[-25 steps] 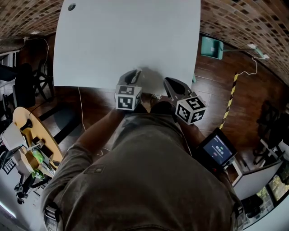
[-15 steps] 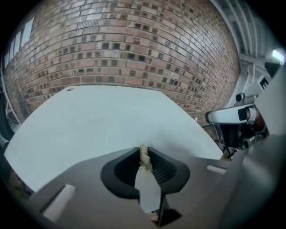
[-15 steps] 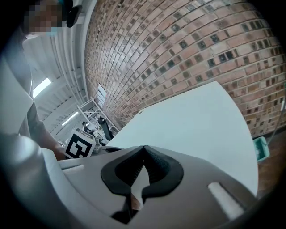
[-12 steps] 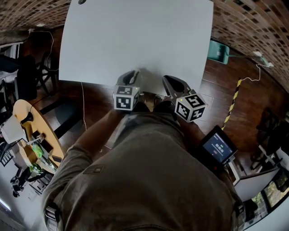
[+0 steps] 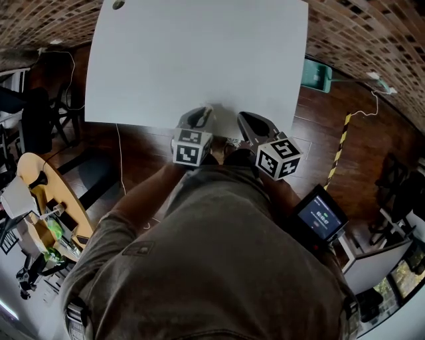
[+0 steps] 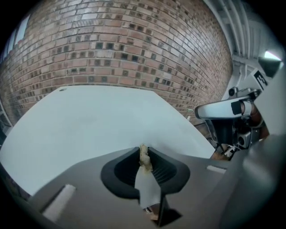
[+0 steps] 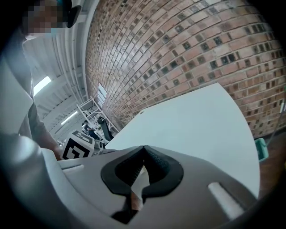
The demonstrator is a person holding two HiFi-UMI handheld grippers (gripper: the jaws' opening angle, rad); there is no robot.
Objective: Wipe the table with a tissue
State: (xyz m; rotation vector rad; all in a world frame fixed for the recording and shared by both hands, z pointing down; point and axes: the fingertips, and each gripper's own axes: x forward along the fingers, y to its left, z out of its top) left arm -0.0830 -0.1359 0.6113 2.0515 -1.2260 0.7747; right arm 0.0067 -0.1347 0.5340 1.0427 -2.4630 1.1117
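The white table [image 5: 199, 60] fills the upper part of the head view and shows nothing lying on it. My left gripper [image 5: 201, 113] hovers at the table's near edge, shut on a small crumpled, yellowish scrap of tissue [image 6: 144, 156] pinched at the tips of that gripper [image 6: 144, 150]. My right gripper [image 5: 244, 119] is beside it, also at the near edge, with the jaws shut and nothing held. In the right gripper view, that gripper [image 7: 144, 148] points across the tabletop [image 7: 196, 129] toward the brick wall.
A dark round hole [image 5: 118, 4] marks the table's far left corner. On the wooden floor lie a teal dustpan [image 5: 316, 73] and yellow-black tape [image 5: 340, 149] to the right. A screen device [image 5: 320, 216] stands right of me, and a round wooden table [image 5: 46, 206] left.
The left gripper has edged slightly right and forward at the table's edge. The right gripper has hardly moved. Both stay shut.
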